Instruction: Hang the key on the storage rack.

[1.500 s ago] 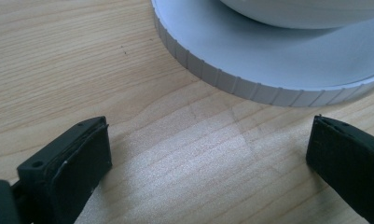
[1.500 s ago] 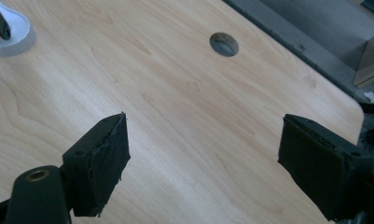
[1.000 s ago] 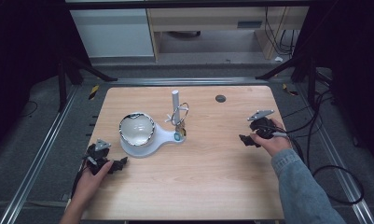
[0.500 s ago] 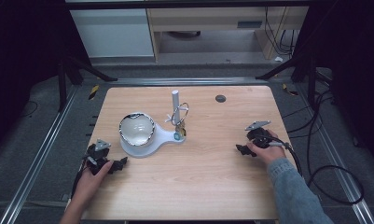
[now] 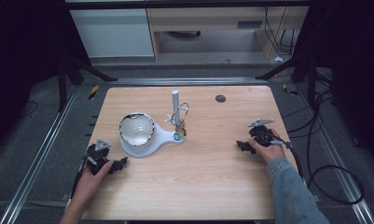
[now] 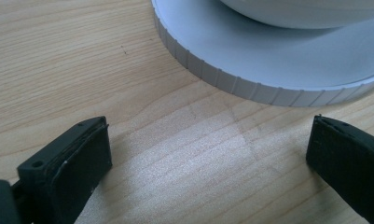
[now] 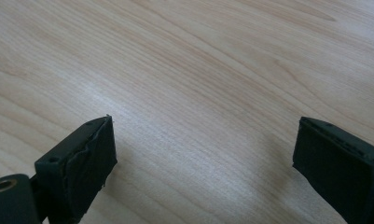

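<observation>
A white stand with a round ribbed base [image 5: 142,148] holds a shiny bowl [image 5: 136,129] and an upright white post [image 5: 175,100] with a wire whisk [image 5: 179,114]. My left gripper [image 5: 120,163] rests on the table near its front left, just short of that base, open with nothing between its jaws. In the left gripper view the ribbed base [image 6: 268,60] lies close ahead of the left gripper [image 6: 208,158]. My right gripper [image 5: 243,146] rests at the right side of the table, open and empty. In the right gripper view, bare wood lies under the right gripper [image 7: 203,154].
The wooden table [image 5: 203,186] has a small dark round hole [image 5: 220,98] near its far right. Cables [image 5: 324,154] trail off the right edge. Metal rails [image 5: 40,154] run along both sides, and cabinets [image 5: 114,28] stand behind.
My right gripper has come nearer the front of the table and settled lower on the wood. The left gripper has stayed where it was.
</observation>
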Tool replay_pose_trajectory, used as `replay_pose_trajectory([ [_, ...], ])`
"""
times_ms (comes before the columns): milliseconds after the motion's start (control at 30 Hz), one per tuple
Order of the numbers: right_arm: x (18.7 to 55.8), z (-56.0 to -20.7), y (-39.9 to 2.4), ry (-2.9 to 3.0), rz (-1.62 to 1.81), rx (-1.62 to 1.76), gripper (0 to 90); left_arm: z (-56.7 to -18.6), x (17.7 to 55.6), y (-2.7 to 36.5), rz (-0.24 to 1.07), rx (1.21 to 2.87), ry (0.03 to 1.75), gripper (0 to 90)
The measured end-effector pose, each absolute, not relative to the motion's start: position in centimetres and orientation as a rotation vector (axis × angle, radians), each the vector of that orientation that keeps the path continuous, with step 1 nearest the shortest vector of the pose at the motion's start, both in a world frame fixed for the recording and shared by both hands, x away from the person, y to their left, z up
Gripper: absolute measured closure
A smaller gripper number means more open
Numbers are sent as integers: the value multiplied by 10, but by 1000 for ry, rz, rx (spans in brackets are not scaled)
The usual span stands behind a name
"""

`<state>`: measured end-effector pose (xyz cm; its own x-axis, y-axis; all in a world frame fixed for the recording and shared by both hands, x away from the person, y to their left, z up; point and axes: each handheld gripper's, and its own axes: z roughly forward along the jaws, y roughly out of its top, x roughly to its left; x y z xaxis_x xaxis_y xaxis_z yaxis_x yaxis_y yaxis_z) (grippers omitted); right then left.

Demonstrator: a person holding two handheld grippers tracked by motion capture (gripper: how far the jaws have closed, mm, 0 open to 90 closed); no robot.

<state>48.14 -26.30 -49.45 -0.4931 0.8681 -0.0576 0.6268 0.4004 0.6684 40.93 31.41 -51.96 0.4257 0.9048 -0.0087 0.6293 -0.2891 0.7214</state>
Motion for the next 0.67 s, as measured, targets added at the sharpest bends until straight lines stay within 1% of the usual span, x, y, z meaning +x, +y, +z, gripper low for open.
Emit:
replay_pose_trajectory([
  [267, 484, -501, -264, 2225, 847, 1291, 44, -520, 409, 314, 540, 2027, 1291, 0],
  [433, 489, -504, -270, 2211, 870, 1327, 3, -520, 409, 314, 540, 2028, 1290, 0],
  [667, 488, -506, -276, 2166, 887, 1353, 2, -519, 409, 314, 540, 2029, 1290, 0],
])
